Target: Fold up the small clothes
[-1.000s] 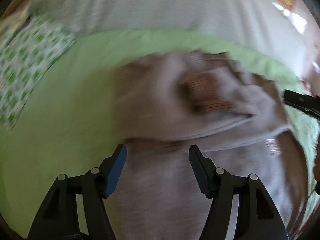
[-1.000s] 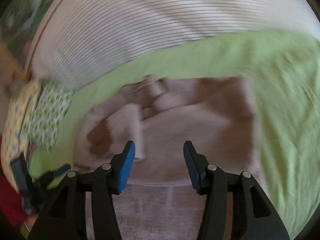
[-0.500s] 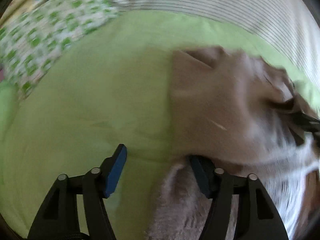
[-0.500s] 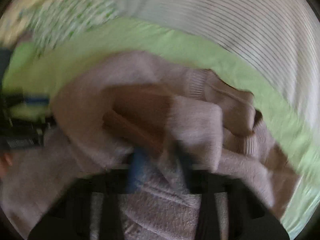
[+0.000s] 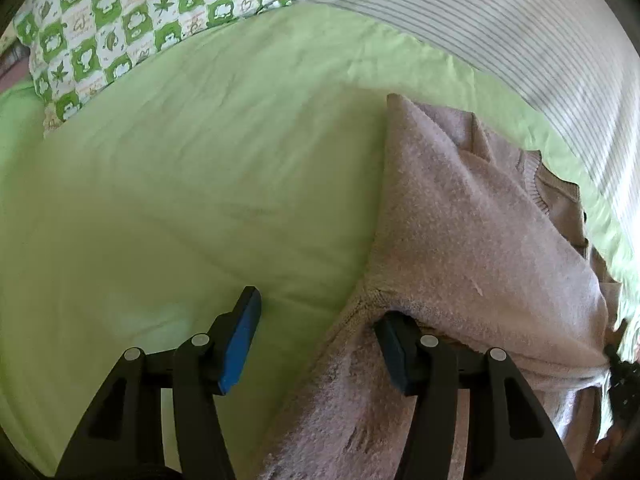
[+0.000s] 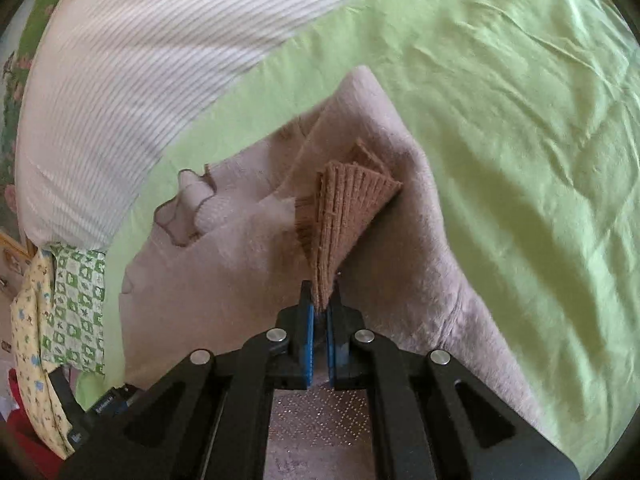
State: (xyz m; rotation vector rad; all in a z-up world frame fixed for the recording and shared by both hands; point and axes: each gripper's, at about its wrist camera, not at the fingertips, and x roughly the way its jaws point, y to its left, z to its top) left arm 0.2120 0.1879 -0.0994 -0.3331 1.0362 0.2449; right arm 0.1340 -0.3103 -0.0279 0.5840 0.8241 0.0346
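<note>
A small pinkish-grey fleece garment lies on the green bed sheet. It also shows in the right wrist view. My left gripper is open at the garment's left edge, its right finger tucked under a fold, its left finger over bare sheet. My right gripper is shut on a brown ribbed part of the garment, which fans out above the jaws. My left gripper's body shows at the lower left of the right wrist view.
A white striped pillow lies along the far side of the sheet. A green-and-white patterned cloth sits at the sheet's far left; it also shows in the right wrist view, beside a yellow printed cloth.
My right gripper went from open over the garment to shut on its brown ribbed part. My left gripper moved left to the garment's edge and stayed open.
</note>
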